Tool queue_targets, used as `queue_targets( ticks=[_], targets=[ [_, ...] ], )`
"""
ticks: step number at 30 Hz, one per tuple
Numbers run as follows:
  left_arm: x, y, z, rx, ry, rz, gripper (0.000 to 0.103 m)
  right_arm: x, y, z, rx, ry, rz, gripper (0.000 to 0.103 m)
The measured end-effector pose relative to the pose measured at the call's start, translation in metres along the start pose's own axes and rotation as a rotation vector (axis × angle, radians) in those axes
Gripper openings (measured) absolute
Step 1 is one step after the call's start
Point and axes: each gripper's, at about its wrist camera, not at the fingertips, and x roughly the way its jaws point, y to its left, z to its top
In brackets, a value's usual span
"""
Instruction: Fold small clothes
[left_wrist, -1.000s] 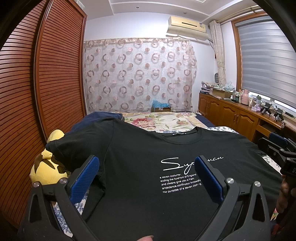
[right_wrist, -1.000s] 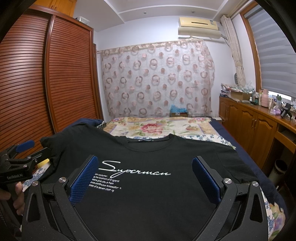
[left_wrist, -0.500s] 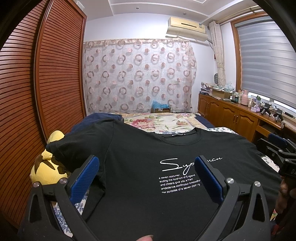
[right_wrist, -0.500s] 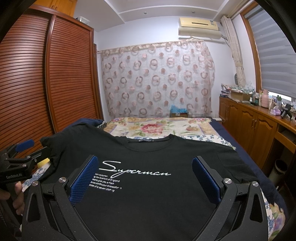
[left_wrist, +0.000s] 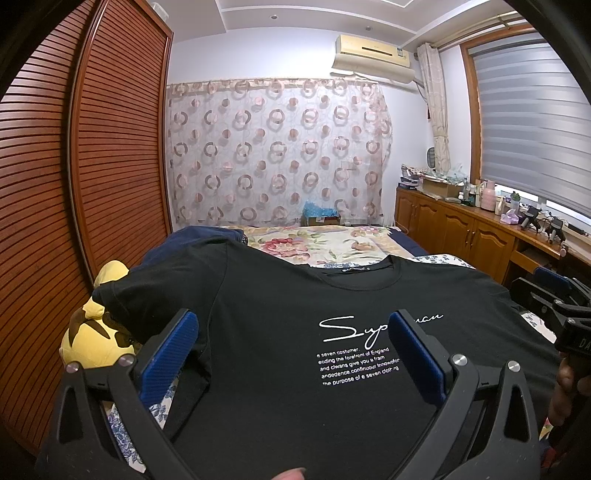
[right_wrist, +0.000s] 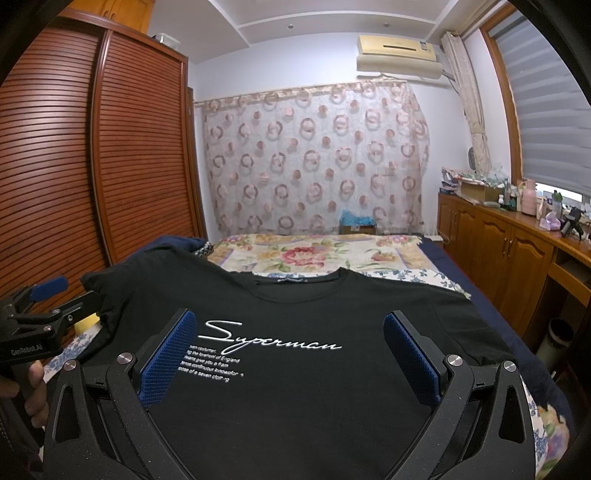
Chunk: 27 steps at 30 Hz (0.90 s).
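Note:
A black T-shirt (left_wrist: 280, 295) (right_wrist: 295, 302) with white "Superman" script lies spread flat, front up, collar toward the far end of the bed. My left gripper (left_wrist: 291, 343) hovers open over the shirt's left half, near its hem. My right gripper (right_wrist: 290, 343) is held open over the right half, with nothing between its blue pads (right_wrist: 168, 356). Each gripper shows at the edge of the other's view, held in a hand. The shirt's left sleeve (left_wrist: 147, 295) drapes toward a yellow plush.
The bed carries a floral cover (right_wrist: 314, 254) beyond the shirt. A yellow plush toy (left_wrist: 99, 332) lies at the left bed edge beside the slatted wooden wardrobe (left_wrist: 55, 203). Wooden cabinets (right_wrist: 517, 251) with clutter line the right wall under the window. A dark blue garment (left_wrist: 192, 238) lies at far left.

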Motion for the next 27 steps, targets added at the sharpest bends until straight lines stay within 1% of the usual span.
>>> queue_targets(
  ticks=[5, 7, 11, 15, 20, 21, 23, 24, 27],
  targets=[
    [0.004, 0.009, 0.006, 0.007, 0.022, 0.005, 0.103, 0.003, 0.006, 0.004, -0.006, 0.018, 0.027, 0.103],
    [0.003, 0.011, 0.008, 0.013, 0.025, 0.013, 0.103, 0.011, 0.009, 0.005, -0.013, 0.023, 0.038, 0.103],
    [0.007, 0.027, 0.009, 0.019, 0.032, 0.026, 0.103, 0.019, 0.022, 0.006, -0.038, 0.046, 0.093, 0.103],
    [0.019, 0.053, 0.006, 0.009, 0.067, 0.042, 0.103, 0.034, 0.032, 0.003, -0.071, 0.080, 0.142, 0.103],
    [0.032, 0.091, 0.001, -0.009, 0.104, 0.063, 0.103, 0.052, 0.049, 0.003, -0.120, 0.111, 0.184, 0.103],
    [0.032, 0.094, 0.000, -0.007, 0.109, 0.068, 0.103, 0.056, 0.051, 0.003, -0.127, 0.121, 0.192, 0.103],
    [0.035, 0.101, -0.002, 0.001, 0.113, 0.092, 0.103, 0.062, 0.058, 0.002, -0.139, 0.136, 0.213, 0.103],
    [0.039, 0.107, -0.002, 0.009, 0.121, 0.125, 0.103, 0.064, 0.059, 0.002, -0.146, 0.141, 0.218, 0.103],
    [0.050, 0.125, -0.002, 0.000, 0.144, 0.144, 0.103, 0.071, 0.067, 0.000, -0.165, 0.156, 0.231, 0.103]
  ],
)
